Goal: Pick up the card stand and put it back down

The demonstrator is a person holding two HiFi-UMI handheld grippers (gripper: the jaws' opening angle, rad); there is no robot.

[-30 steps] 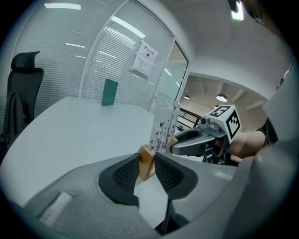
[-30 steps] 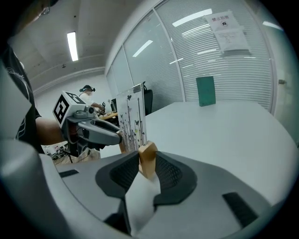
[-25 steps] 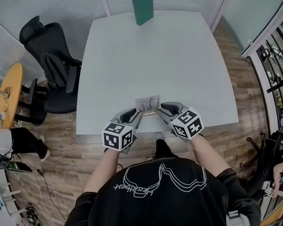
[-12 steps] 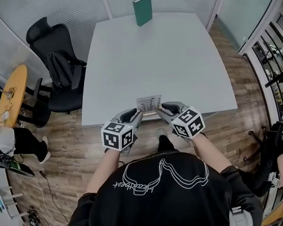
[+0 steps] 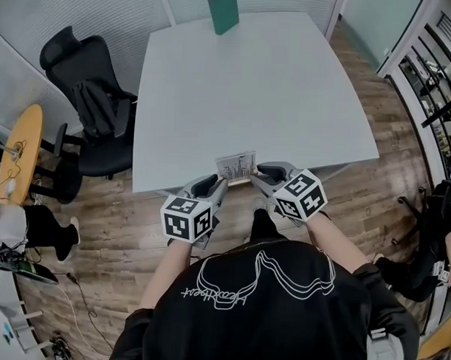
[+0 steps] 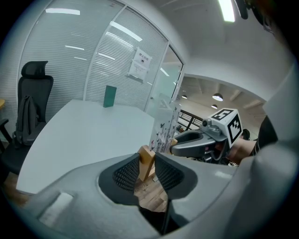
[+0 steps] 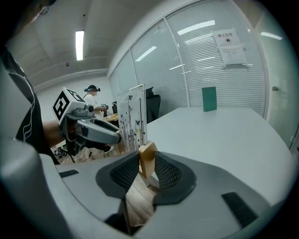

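Observation:
The card stand (image 5: 236, 167), a wooden bar with a clear printed card upright in it, is held over the near edge of the white table (image 5: 251, 88). My left gripper (image 5: 219, 185) is shut on the bar's left end (image 6: 146, 160). Shut on the right end (image 7: 147, 158) is my right gripper (image 5: 257, 174). The left gripper view shows the card (image 6: 164, 126) with the right gripper (image 6: 194, 144) behind it. In the right gripper view the card (image 7: 132, 122) stands before the left gripper (image 7: 93, 131). Whether the bar touches the table I cannot tell.
A green book (image 5: 223, 12) stands upright at the table's far edge. A black office chair (image 5: 88, 97) is left of the table, with a round wooden table (image 5: 16, 150) beyond it. Shelving (image 5: 439, 80) lines the right side. Wooden floor lies under the grippers.
Both grippers keep their hold on the stand. The table's near edge has slid up in the head view, so the stand now sits nearer that edge than before.

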